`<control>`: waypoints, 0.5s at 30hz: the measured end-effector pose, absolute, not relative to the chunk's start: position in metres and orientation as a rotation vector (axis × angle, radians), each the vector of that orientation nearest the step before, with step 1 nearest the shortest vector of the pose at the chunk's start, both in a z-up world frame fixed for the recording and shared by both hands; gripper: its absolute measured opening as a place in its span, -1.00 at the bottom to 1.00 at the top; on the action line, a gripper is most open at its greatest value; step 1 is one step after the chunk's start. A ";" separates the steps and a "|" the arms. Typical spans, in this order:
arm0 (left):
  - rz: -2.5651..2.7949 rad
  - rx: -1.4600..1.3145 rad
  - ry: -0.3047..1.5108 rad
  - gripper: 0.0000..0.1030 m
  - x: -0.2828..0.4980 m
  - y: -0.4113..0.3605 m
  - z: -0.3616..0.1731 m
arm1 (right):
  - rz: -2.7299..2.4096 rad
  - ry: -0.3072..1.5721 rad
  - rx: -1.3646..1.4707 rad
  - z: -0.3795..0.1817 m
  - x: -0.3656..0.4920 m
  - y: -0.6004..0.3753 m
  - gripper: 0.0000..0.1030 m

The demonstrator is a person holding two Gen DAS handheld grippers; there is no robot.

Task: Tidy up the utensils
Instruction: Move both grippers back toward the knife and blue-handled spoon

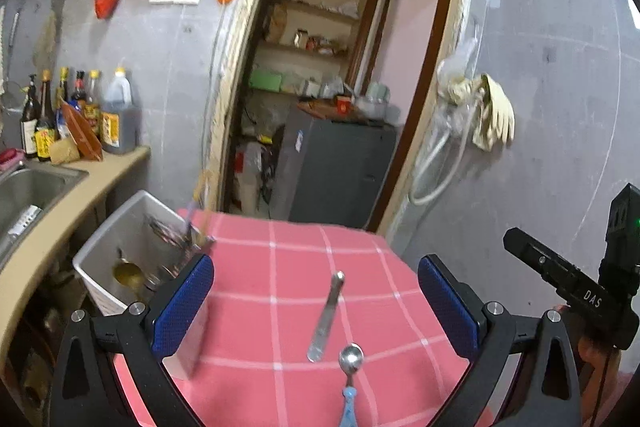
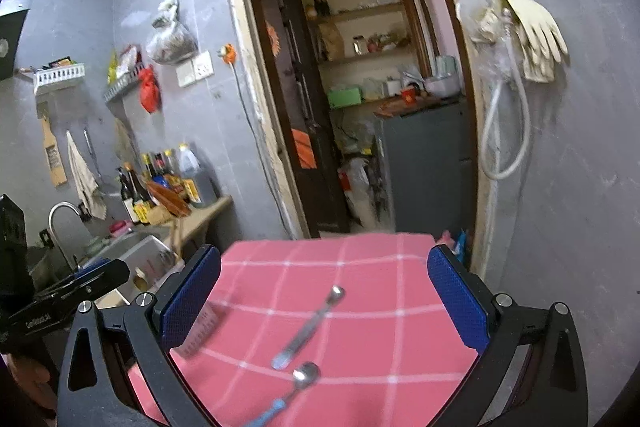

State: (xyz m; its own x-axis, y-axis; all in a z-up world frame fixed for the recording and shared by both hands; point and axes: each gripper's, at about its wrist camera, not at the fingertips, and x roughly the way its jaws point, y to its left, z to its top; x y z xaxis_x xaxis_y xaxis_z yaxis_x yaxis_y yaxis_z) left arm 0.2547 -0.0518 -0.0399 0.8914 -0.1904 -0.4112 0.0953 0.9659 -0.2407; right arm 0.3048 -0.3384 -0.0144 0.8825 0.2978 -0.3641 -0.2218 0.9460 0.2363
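Two utensils, a flat steel handle (image 1: 326,315) and a blue-handled steel spoon (image 1: 350,359), lie free on the pink checked tabletop (image 1: 380,307) between both released grippers, left gripper (image 1: 316,307) and right gripper (image 2: 324,307), with only the left view clearly showing cutlery inside the white plastic bin (image 1: 108,251) at far left.

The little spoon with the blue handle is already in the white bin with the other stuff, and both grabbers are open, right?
Not quite. The blue-handled spoon lies on the pink checked cloth, as the left wrist view shows, not in the white bin. Both grabbers are open.

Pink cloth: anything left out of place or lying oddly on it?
Two utensils lie loose on the cloth, outside the white bin that holds the others: a plain metal utensil and a blue-handled spoon, almost end to end. Neither gripper holds anything.
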 end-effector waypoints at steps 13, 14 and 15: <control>-0.189 -0.203 0.640 0.99 0.301 -0.080 -0.083 | 0.341 0.667 0.263 -0.099 0.326 -0.371 0.97; -0.190 -0.209 0.656 0.99 0.304 -0.080 -0.087 | 0.352 0.684 0.267 -0.106 0.328 -0.371 0.97; -0.192 -0.210 0.669 0.99 0.306 -0.082 -0.091 | 0.359 0.697 0.269 -0.114 0.328 -0.371 0.93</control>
